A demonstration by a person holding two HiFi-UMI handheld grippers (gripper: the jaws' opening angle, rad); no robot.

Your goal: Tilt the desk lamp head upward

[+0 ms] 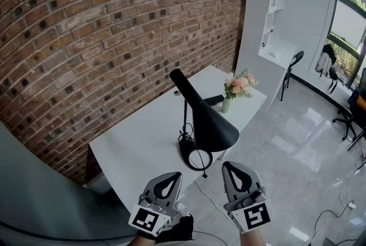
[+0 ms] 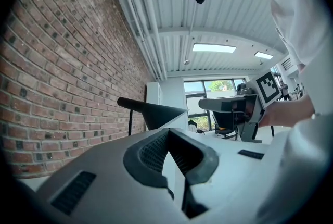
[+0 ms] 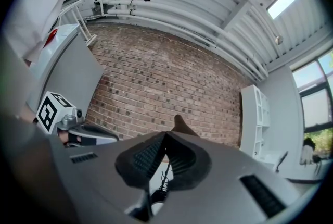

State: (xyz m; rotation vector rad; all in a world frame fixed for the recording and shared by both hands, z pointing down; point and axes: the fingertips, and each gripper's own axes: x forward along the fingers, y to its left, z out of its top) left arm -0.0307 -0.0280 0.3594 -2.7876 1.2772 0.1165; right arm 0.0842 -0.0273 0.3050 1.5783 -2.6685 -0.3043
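A black desk lamp (image 1: 207, 122) stands near the front edge of a white counter (image 1: 137, 150) that runs along a brick wall (image 1: 97, 33). Its round base (image 1: 195, 157) sits on the counter with a loose cable (image 1: 185, 138) bunched beside the thin stem. The cone-shaped lamp head (image 1: 216, 127) slopes down, with its wide opening facing down toward the near edge and its narrow neck pointing up toward the wall. Farther along the counter, a small pale vase (image 1: 226, 105) holds a bunch of pink and cream flowers (image 1: 239, 84). A flat dark thing (image 1: 213, 100) lies just beside the vase (too small to tell what it is). The left tongs (image 1: 170, 178) are held in front of the counter's near edge, just short of the lamp base. Their tips meet, with nothing clamped between them. The right tongs (image 1: 233, 167) are held over the glossy floor (image 1: 297, 147), near the rim of the lamp head but apart from it. Their tips are also together and empty, and the lamp's cable and base show through the gap behind the tips in the right gripper view. A white shelf unit (image 1: 275, 4) stands against the far wall, with a dark chair (image 1: 294, 63) close by.
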